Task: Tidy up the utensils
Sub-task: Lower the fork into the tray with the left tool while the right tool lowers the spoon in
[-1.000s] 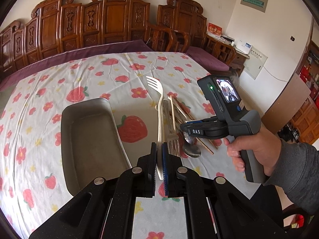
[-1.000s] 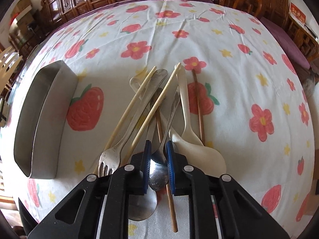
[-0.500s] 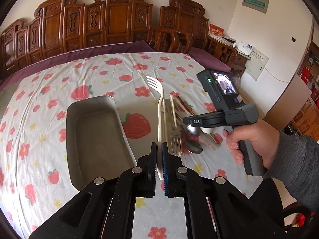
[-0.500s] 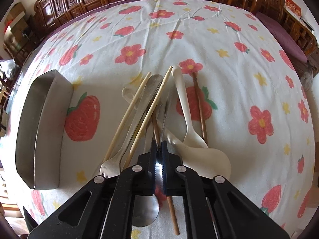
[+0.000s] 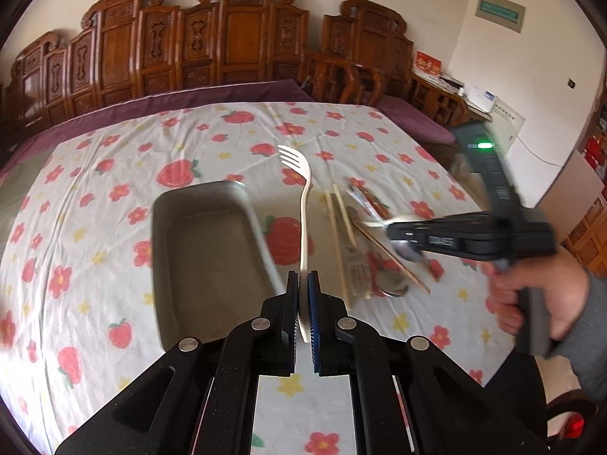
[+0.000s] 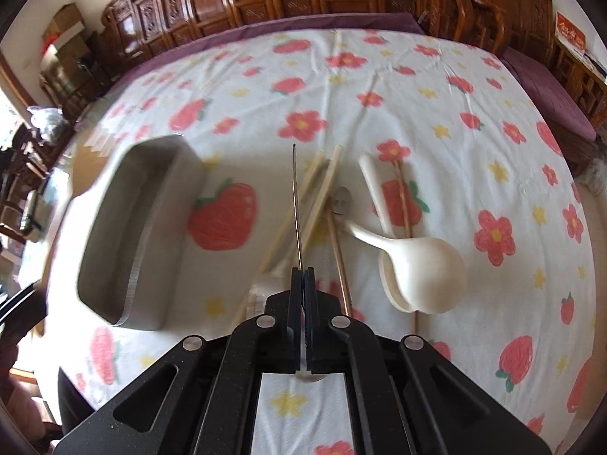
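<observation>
Near edge of the bench (image 5: pixel 95 341) is lying just under both hand-held grippers, floral cloth (image 6: pixel 436 121) covering it; open cloth is stretching left of the metal tray (image 5: pixel 212 250) and all across the far half, up to the purple border and carved wooden chairs (image 5: pixel 235 38).

Left hand-held gripper (image 5: pixel 303 295) is clamping a cream plastic fork (image 5: pixel 305 204) by its handle end, jaws together on it, tines pointing away, held above the cloth just right of the tray.

Right hand-held gripper (image 6: pixel 302 288) is pinching a thin metal utensil (image 6: pixel 296 204) edge-on, jaws pressed together on it; what kind it is I cannot tell. A hand (image 5: pixel 538 303) is gripping its handle.

Beyond it the pile is lying right of the tray: light chopsticks (image 6: pixel 322 189), darker chopsticks (image 6: pixel 402 197), a white ladle (image 6: pixel 421 265), a white spoon (image 6: pixel 373 185) crossing each other. Tray is sitting empty.
</observation>
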Demonstrator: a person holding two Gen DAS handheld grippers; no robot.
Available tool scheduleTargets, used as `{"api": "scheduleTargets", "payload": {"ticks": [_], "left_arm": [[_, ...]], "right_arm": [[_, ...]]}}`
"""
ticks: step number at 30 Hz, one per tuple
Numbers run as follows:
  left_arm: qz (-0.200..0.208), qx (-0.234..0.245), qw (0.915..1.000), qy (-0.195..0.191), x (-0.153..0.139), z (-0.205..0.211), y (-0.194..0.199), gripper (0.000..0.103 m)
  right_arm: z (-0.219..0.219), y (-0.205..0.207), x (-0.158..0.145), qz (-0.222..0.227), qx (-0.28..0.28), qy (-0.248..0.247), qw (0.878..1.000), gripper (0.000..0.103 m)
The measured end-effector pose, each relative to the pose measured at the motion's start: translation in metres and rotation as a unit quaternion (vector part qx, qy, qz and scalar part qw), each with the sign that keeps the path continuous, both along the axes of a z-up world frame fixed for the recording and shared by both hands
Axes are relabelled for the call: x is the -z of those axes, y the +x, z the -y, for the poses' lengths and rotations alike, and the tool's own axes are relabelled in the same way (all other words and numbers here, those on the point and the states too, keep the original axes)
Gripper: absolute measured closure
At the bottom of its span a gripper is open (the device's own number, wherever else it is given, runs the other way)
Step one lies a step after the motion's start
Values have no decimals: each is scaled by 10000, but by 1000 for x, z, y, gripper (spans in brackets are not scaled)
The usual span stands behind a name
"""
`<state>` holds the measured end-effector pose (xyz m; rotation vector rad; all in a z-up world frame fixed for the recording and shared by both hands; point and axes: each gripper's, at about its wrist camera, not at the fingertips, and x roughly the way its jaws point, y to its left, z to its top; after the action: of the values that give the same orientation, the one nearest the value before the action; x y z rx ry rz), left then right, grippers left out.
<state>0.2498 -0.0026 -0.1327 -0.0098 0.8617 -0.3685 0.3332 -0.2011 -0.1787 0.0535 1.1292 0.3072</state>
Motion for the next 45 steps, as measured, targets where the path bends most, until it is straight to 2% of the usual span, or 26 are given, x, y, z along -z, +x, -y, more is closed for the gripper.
{"api": "scheduleTargets", "payload": {"ticks": [10,16,22,31,45], "left_arm": [[-126,-464,9987,181,17,-38,19,99],[-281,-590,9976,236,32,-47,28,98],[-464,-703,9962,205,41,-56,30,98],[-312,-798,9962,180,22,-77,17,97],[-196,-958,9949,245,7,-98,2,97]], "right_arm": [[-51,-15,-38,231,-462,563,9971,101],[-85,-16,-48,253,-740,763,9940,101],[-109,-15,-39,148,-910,781,9927,101],[-139,-3,-11,-191,-892,1106,9897,101],[-167,5,13,-303,-963,1003,9898,100]]}}
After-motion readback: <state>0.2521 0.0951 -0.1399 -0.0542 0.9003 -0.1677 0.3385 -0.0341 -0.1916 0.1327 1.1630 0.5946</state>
